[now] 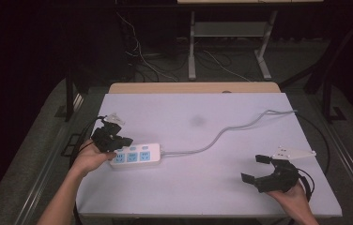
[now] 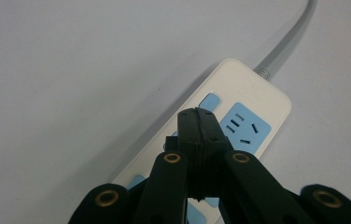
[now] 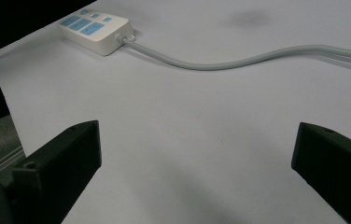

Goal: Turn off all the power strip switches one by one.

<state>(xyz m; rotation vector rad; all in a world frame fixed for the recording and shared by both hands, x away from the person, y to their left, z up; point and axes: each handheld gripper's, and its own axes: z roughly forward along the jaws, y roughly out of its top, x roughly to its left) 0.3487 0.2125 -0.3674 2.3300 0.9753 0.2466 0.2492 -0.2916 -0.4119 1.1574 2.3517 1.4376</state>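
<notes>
A: Where does the white plastic power strip with pale blue sockets (image 1: pixel 134 156) sit?

B: It lies flat on the pale lilac table top (image 1: pixel 198 187), towards the left side and roughly level with the person's left hand. Its grey round cable (image 1: pixel 221 133) leaves the right end of the strip and snakes across the table to the far right edge.

A: And the left gripper (image 1: pixel 120 140)?

B: Clenched, with nothing between the jaws. In the left gripper view its two black jaws are pressed flat against each other, and their joined tip (image 2: pixel 197 116) hangs over the top face of the strip, near a small blue button and one of the blue sockets. Whether the tip actually touches the plastic I cannot tell (from above it sits over the strip's left end, and the hand hides the contact).

A: What about the right gripper (image 1: pixel 254 168)?

B: Released. Its jaws stand wide apart and hold nothing; between them is bare table. It rests low at the near right part of the table, well apart from the strip, and points leftwards across the table.

A: Does the right gripper view agree?

B: Yes. There the strip (image 3: pixel 94 30) lies far off at the upper left, and the cable (image 3: pixel 239 60) curves across the table beyond the spread jaws.
</notes>
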